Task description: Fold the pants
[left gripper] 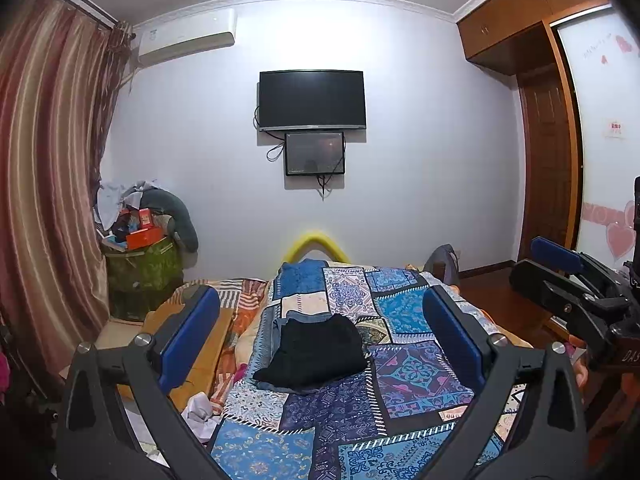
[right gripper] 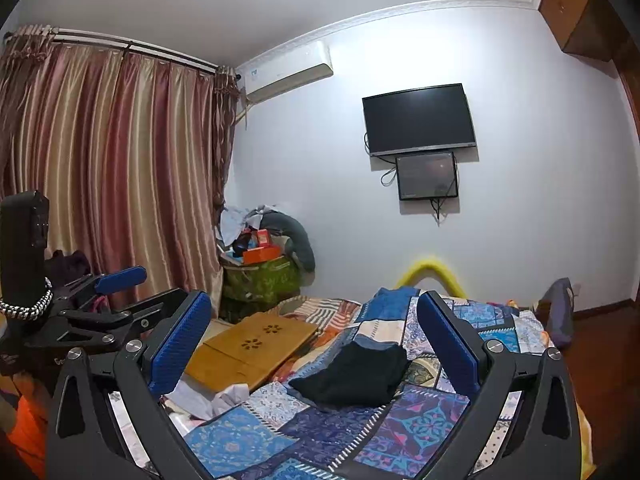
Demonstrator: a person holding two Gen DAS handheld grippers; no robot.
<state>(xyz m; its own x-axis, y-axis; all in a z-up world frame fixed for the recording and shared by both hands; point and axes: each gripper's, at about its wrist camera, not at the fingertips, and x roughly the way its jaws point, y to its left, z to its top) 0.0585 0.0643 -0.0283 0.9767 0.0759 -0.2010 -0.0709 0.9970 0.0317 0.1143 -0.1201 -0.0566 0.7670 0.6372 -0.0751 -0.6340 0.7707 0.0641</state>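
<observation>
Both claws are held spread and empty above the patchwork quilt (left gripper: 416, 376): the left gripper (left gripper: 320, 320) and the right gripper (right gripper: 316, 340) are raised level, well apart from the cloth. Farther on, the black pants (left gripper: 316, 354) are seen lying in a compact bundle on the quilt, so the folding is judged largely done.

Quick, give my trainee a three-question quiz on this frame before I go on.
1. True or false: the left gripper is shut on the black pants.
2. What lies under the black pants? A) jeans B) wooden board C) bare floor
3. Fill in: both grippers are ____ and hold nothing.

Key: 1 false; the pants lie folded on the quilt, untouched. 2 A; blue denim peeks out beneath. 3 open; the right gripper too.
</observation>
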